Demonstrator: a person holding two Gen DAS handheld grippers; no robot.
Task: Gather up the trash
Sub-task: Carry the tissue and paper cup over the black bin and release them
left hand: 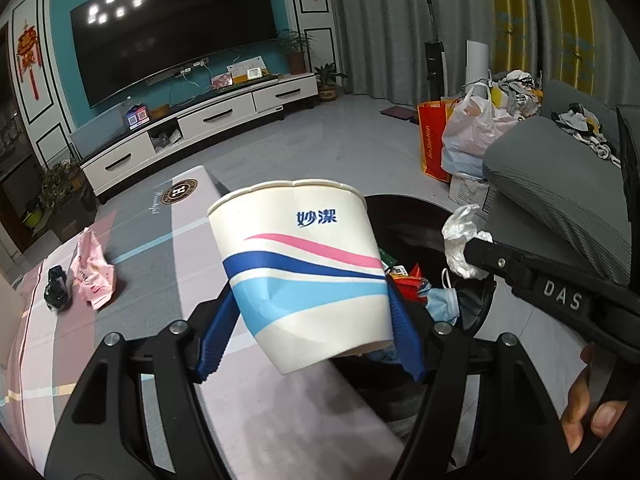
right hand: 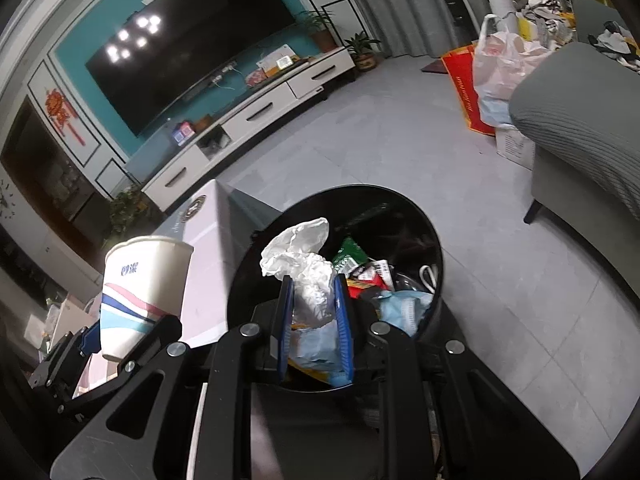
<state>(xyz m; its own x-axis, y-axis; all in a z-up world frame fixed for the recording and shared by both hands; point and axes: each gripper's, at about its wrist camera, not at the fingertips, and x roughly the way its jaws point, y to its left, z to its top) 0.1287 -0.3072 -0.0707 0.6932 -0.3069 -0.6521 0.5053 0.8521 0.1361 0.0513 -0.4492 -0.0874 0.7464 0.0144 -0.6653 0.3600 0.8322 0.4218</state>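
Note:
My left gripper (left hand: 310, 300) is shut on a white paper cup (left hand: 304, 268) with pink and blue stripes, held upright over the table's edge beside the bin. The same cup (right hand: 140, 292) shows at the left of the right wrist view. My right gripper (right hand: 314, 292) is shut on a crumpled white tissue (right hand: 304, 264) and hangs over the black round trash bin (right hand: 400, 208). In the left wrist view that tissue (left hand: 460, 240) sticks out of the right gripper's tip above the bin (left hand: 400, 208). The bin holds wrappers and a blue face mask (right hand: 404, 308).
A pink wrapper (left hand: 94, 276) and a small black object (left hand: 56, 288) lie on the pink-and-grey table cover (left hand: 160, 264). A grey sofa (right hand: 580, 128) stands right of the bin, with plastic bags (right hand: 500, 76) behind it. The TV cabinet (left hand: 200, 128) runs along the far wall.

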